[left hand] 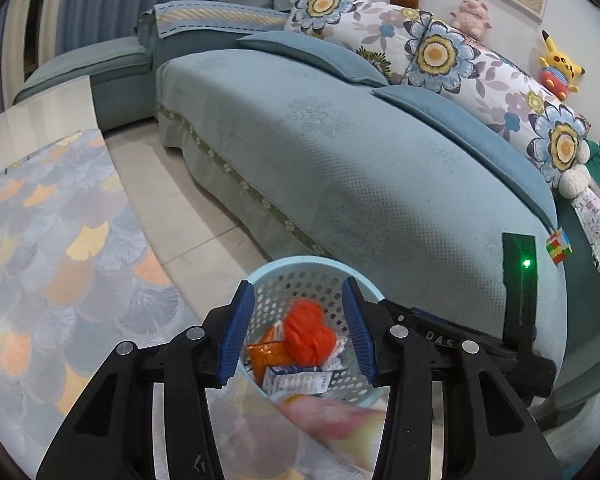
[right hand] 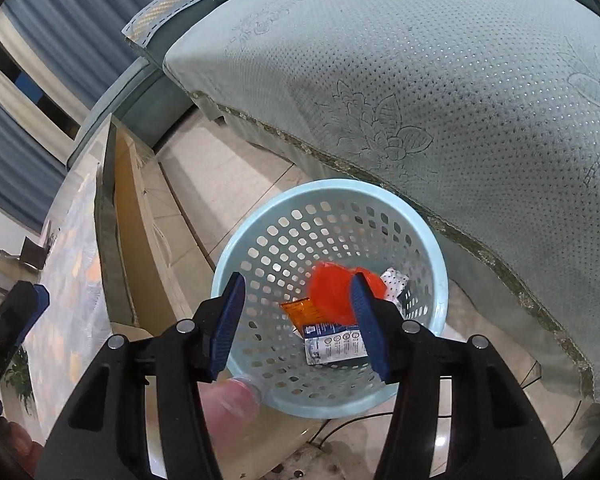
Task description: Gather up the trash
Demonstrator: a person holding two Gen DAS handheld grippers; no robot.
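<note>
Blue-padded jaws on both grippers, and both are hanging over the bin right now. The right gripper [right hand: 298,320] has its jaws spread apart with nothing pinched between them, so it's just open air down to the pale blue perforated basket [right hand: 236,264] underneath. Left gripper [left hand: 300,328] is the same deal, jaws parted, nothing clamped, looking down into the same basket [left hand: 296,266]. In the left view there's a pinkish blur at the bottom edge, too smeared to say what it is.

Inside the basket is where the trash sits: a crumpled orange plastic bag [right hand: 330,292] on top, an orange snack wrapper [right hand: 300,310] beside it, a white and blue printed packet [right hand: 332,342] lower down, and a bit of white dotted wrapper [right hand: 394,282] against the far wall.

The basket stands on the tiled floor [right hand: 228,168], right up against the front of the teal sofa [left hand: 340,152]. A patterned rug [left hand: 60,240] lies off to the left. Further back, floral cushions [left hand: 432,52] line the sofa back, a Rubik's cube [left hand: 558,246] sits at the seat's right end, and plush toys [left hand: 558,68] perch along the top.
</note>
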